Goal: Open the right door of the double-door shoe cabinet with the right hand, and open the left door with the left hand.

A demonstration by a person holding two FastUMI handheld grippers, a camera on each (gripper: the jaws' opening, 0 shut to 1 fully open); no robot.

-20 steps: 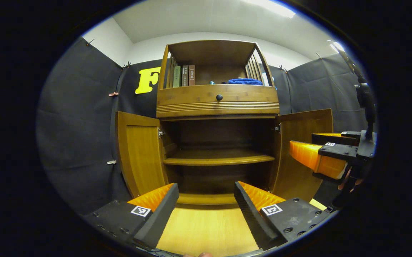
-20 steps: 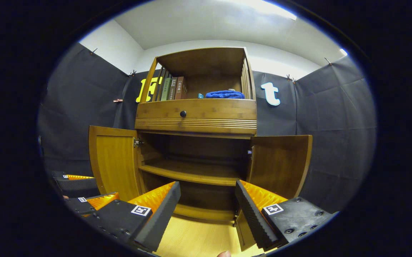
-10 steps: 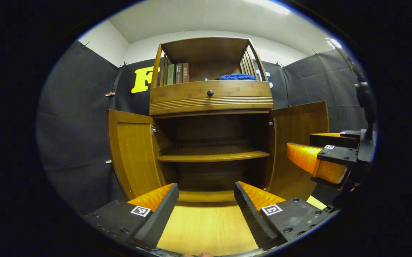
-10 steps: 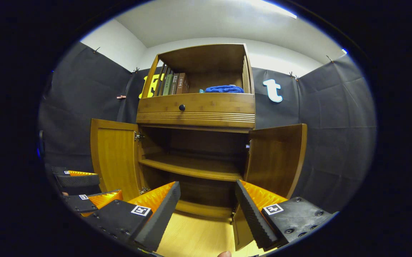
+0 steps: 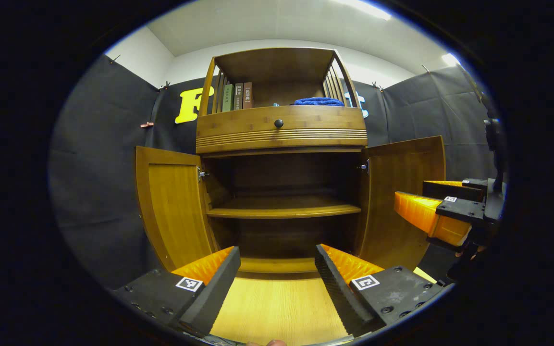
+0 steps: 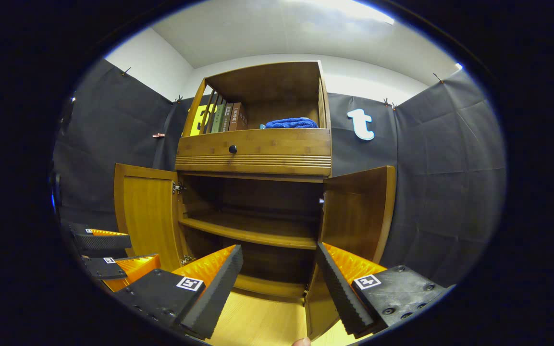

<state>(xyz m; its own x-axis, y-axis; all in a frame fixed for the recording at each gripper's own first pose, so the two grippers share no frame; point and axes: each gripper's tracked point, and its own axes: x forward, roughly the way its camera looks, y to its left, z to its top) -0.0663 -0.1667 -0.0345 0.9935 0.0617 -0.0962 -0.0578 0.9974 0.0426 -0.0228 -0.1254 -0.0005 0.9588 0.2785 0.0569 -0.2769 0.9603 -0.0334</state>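
Straight ahead in the left gripper view stands the tall brown wooden shoe cabinet (image 5: 281, 139) on a pale yellow wooden floor (image 5: 277, 307). Both of its doors are swung out wide. The left wooden door (image 5: 173, 206) hangs open on the left side, and the right wooden door (image 5: 394, 202) hangs open on the right side. Between them you can see the dark inside with one wooden inner shelf (image 5: 284, 210) across the middle. Above the doors is a wide wooden drawer with a small round black knob (image 5: 278, 123). On top of that, in the open part, stand a few upright books (image 5: 237, 96) and a folded blue cloth (image 5: 318, 102). The left hand-held gripper (image 5: 277, 283) sits low in front of the cabinet with its two fingers wide apart, holding nothing and touching nothing. This view also shows the right hand-held gripper (image 5: 430, 211) from the side, far to the right, just in front of the right door; I cannot tell from here if it touches the door. The right gripper view looks at the cabinet from more to the right, so the right door (image 6: 358, 211) looks close and turned edge-on, and the left door (image 6: 144, 216) is farther off. Its own fingers are wide apart and hold nothing. It also shows the left hand-held gripper (image 6: 108, 252) low at the left, near the left door, with its fingers apart.
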